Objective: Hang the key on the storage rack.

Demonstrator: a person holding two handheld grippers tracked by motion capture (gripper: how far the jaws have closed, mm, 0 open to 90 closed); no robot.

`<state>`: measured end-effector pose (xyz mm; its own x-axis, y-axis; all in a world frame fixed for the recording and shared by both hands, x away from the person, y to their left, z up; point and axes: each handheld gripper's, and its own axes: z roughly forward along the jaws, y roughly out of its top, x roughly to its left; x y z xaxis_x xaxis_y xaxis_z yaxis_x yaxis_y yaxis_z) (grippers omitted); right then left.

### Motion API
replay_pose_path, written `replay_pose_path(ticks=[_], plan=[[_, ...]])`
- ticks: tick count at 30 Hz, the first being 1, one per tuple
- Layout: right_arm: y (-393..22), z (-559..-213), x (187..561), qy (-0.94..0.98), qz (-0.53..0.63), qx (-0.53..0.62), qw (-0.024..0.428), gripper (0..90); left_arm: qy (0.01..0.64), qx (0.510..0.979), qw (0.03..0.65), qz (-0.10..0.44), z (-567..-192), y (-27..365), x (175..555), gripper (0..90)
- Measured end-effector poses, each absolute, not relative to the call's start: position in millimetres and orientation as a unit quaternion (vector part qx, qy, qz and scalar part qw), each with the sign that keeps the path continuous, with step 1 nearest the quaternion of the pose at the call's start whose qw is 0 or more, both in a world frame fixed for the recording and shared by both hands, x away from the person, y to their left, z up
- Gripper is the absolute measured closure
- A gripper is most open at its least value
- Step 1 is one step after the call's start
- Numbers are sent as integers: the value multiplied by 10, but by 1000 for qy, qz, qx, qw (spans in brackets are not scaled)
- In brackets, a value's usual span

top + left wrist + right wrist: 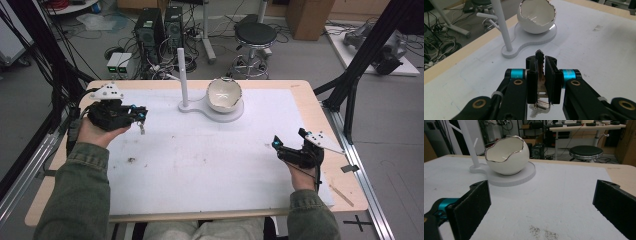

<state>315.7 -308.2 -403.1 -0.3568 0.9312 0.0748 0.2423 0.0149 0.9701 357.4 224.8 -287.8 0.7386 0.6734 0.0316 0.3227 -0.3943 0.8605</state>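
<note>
My left gripper is over the mat's far left, shut on a small metal key that hangs below the jaws. In the left gripper view the key stands clamped between the two pads, with more keys bunched beneath. A white egg-shaped bowl with a jagged silver rim sits on a white stand base, beside an upright white post with side pegs. The bowl lies ahead of the held key. My right gripper rests low at the right, open and empty, with the bowl ahead of it to its left.
A white mat covers the wooden table; it carries a dark smudge near the left and crumbs. Beyond the far edge stand a black stool and computer towers. A black frame strut rises at right.
</note>
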Motion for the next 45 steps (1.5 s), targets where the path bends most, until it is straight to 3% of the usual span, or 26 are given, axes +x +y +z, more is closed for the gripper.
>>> replay_pose_path(ticks=[16, 31, 45], plan=[[-3076, -4036, 3160, 634, 527, 465, 323, 5, 324, 813, 440, 198, -2923, 2118, 3836, 808], [-3079, -4038, 3158, 634, 528, 464, 322, 5, 290, 825, 441, 202, -2655, 1712, 4061, 808], [-3082, -4048, 3153, 636, 529, 462, 319, 5, 301, 813, 452, 208, -2552, 1645, 4307, 808]])
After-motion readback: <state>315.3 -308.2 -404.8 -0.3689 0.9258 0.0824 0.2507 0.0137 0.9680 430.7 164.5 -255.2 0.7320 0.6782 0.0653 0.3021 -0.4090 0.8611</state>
